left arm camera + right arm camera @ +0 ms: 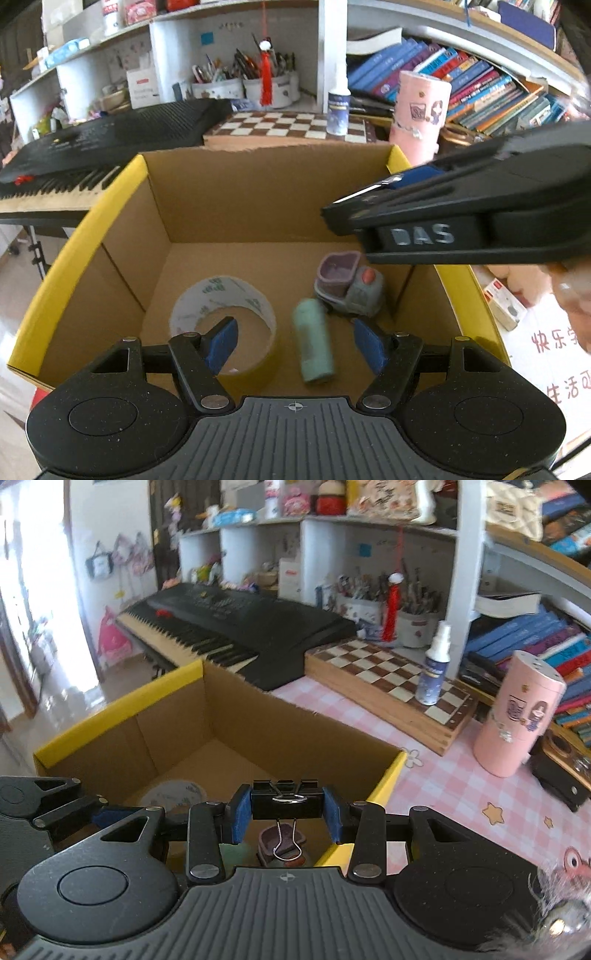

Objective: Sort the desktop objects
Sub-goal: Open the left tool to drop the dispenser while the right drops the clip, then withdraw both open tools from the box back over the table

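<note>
Black clip (285,799) sits pinched in the right gripper (286,814) above the box (122,705); the left gripper (295,341) hangs wide and empty. Released near the rim, it could bounce out.

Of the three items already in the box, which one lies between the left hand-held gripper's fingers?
The green tube, lying flat; the tape roll and toy truck sit outside them.

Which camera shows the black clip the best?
The right wrist view: the black metal binder clip sits close and sharp, pinched between the right gripper's blue pads. In the left wrist view, the right gripper's black body hides the clip.
</note>
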A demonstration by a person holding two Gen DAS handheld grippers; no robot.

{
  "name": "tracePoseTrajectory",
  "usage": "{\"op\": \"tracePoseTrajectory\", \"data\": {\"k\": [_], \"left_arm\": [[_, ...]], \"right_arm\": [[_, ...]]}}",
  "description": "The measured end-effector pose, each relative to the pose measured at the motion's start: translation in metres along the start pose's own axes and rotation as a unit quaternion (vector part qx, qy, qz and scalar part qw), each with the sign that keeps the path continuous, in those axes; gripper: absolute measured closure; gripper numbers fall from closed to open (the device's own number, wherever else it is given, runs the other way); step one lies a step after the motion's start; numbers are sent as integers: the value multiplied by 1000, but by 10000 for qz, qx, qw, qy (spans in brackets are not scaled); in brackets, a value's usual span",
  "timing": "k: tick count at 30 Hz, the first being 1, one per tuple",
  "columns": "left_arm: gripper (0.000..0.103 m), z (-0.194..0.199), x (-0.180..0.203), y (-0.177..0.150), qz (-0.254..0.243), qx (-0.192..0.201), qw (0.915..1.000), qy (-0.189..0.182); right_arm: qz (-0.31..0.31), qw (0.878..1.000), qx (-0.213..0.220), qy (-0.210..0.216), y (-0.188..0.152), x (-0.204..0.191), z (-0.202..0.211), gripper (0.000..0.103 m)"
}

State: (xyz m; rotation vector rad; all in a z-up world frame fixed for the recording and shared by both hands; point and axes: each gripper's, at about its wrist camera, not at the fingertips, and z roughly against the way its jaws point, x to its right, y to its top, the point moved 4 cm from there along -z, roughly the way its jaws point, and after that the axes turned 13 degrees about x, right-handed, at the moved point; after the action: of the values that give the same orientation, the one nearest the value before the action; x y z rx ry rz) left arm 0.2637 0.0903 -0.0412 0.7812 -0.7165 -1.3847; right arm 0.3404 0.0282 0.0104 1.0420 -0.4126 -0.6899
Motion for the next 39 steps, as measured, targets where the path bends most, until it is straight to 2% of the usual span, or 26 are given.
{"op": "tracePoseTrajectory", "data": {"k": [12,15,18,24,30,35,39], "left_arm": [[27,16,-7,2,-67,326,9994,-75],[27,19,-11,3,-23,398,9992,-15],[27,24,-15,6,73,533,9985,48],[27,44,-29,12,188,889,9956,223],[27,70,-50,13,342,1182,9910,534],[26,96,-65,11,465,1473,9847,812],[25,117,-76,4,723,1612,9812,772]], "right_arm": [[823,9925,-656,624,2,-21,-34,65],[830,9917,-740,648,2,-24,-37,64],[660,9942,-614,593,4,-23,-31,60],[290,9991,-216,241,13,-19,-6,59],[-126,9991,294,-294,18,-15,38,59],[-661,9922,674,-813,13,-11,79,60],[-894,9827,1003,-1277,1,-18,113,59]]}}
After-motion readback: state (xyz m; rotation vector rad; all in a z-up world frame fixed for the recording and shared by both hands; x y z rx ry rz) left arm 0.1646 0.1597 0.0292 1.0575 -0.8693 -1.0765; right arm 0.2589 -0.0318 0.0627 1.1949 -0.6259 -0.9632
